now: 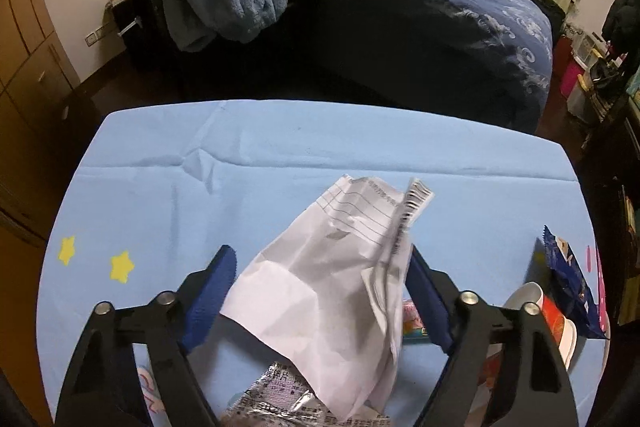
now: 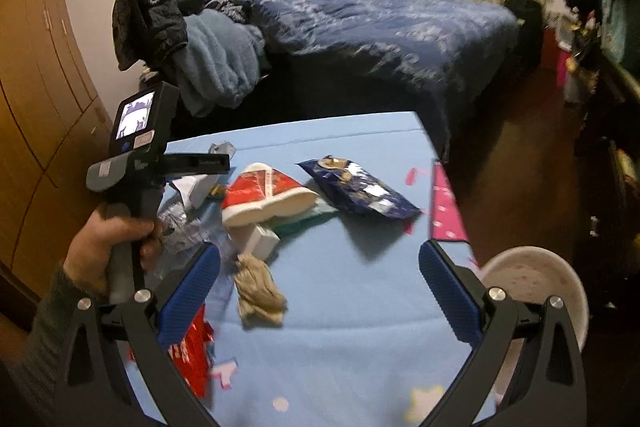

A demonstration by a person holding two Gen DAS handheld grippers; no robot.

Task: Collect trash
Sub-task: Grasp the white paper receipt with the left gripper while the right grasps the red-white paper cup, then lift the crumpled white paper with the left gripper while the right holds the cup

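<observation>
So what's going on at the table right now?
A person is clearing trash off the blue-covered table with a gripper in each hand. The left gripper has the crumpled white paper between its fingers; whether the pads press on it is unclear. The right gripper is open and empty over the litter: a tan wad, a red-and-white cup and a blue snack bag. A white bin stands beside the table.

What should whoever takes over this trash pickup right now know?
Left gripper: jaws around the crumpled white paper; firm grip unclear.
Right gripper: open, empty, above the table.
Also on the table: red-and-white cup on its side, blue snack packet, tan wad, foil wrapper.
White round container sits past the table's right edge.
Done: nothing visibly collected. Left: everything.
</observation>
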